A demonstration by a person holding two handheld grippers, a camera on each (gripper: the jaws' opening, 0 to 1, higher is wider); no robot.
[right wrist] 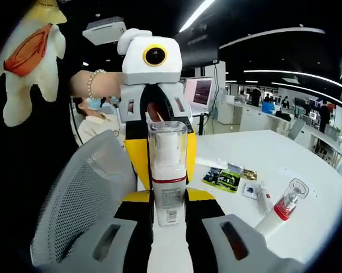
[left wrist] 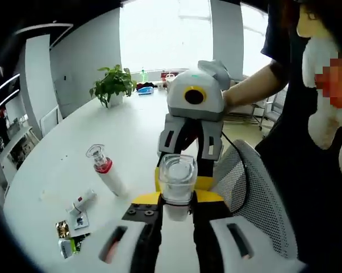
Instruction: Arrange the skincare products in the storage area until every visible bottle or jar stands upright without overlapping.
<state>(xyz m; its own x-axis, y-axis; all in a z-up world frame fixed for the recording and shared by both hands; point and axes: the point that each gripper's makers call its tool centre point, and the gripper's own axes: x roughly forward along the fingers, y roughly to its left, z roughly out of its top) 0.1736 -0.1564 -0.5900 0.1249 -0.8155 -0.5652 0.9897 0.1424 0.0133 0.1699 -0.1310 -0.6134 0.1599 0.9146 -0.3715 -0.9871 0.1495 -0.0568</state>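
A white bottle with a red band and clear cap (left wrist: 177,177) (right wrist: 168,170) is held above the table edge between both grippers, which face each other. My left gripper (left wrist: 176,211) is shut on its lower body. My right gripper (right wrist: 169,211) is shut on the same bottle from the opposite side. The left gripper's yellow-tipped fingers (right wrist: 138,159) flank the bottle's upper part in the right gripper view. A second bottle of the same kind (left wrist: 107,173) (right wrist: 280,211) lies on its side on the white table (left wrist: 131,131) (right wrist: 262,153).
A small white tube (left wrist: 83,199) (right wrist: 263,199) and some sachets (left wrist: 70,232) (right wrist: 222,177) lie near the lying bottle. A grey mesh chair (left wrist: 253,193) (right wrist: 80,193) stands at the table edge beside a person. A potted plant (left wrist: 113,84) sits far across the table.
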